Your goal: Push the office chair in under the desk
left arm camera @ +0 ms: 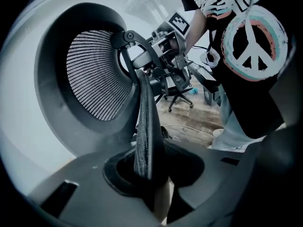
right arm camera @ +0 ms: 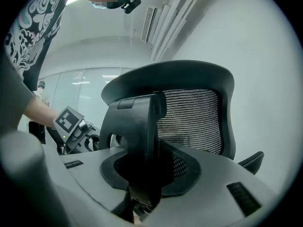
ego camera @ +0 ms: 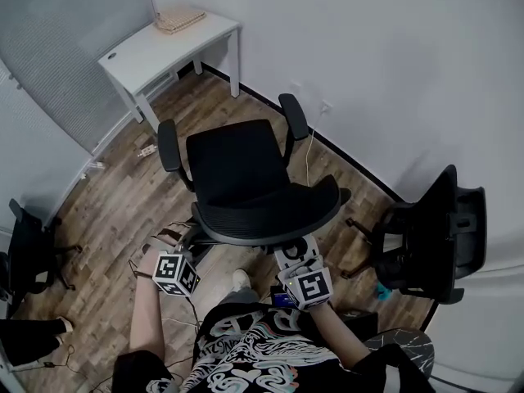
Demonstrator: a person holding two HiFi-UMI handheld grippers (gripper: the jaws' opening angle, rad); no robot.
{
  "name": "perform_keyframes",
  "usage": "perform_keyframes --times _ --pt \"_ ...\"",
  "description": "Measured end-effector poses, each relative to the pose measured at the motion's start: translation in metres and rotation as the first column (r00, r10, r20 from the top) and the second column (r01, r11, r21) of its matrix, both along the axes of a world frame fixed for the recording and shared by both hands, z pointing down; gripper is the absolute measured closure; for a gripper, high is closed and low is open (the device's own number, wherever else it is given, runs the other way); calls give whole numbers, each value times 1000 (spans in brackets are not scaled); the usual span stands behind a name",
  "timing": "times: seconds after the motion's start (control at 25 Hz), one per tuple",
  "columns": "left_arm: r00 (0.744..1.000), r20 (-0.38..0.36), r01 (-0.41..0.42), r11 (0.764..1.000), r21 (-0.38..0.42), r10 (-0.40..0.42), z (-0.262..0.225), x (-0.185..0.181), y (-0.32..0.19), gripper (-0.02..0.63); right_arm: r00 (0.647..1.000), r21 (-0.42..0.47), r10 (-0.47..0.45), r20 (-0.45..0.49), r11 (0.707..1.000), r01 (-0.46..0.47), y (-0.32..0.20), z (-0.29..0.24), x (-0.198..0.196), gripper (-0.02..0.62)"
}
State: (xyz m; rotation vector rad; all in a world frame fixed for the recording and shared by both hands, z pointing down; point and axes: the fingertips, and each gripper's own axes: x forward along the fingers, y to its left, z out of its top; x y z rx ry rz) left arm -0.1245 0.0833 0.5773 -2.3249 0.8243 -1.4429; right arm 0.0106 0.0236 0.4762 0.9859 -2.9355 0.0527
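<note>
Black mesh-backed office chair (ego camera: 246, 174): we recorded it at frame centre on the wood-plank floor (ego camera: 115, 211), seat turned toward the small white desk (ego camera: 168, 43) at upper left, well apart from it. Left gripper (ego camera: 182, 237): jaws clamped on the backrest's rim. Right gripper (ego camera: 296, 252): jaws clamped on the backrest's black support bracket.

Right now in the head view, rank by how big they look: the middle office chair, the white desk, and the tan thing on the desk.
1. office chair
2. white desk, though it stands farther from the camera
3. tan thing, clearly smallest
</note>
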Motion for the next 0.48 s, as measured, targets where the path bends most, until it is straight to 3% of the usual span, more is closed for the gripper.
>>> perform_keyframes --times 0.12,0.48 --pt "1000 17 -15 999 29 15 1 -7 -1 476 1000 9 9 0 1000 -9 0 -1 -5 491" --pt "998 12 -61 998 2 61 -1 -19 -6 476 999 -3 32 26 999 -32 -1 -3 -16 483"
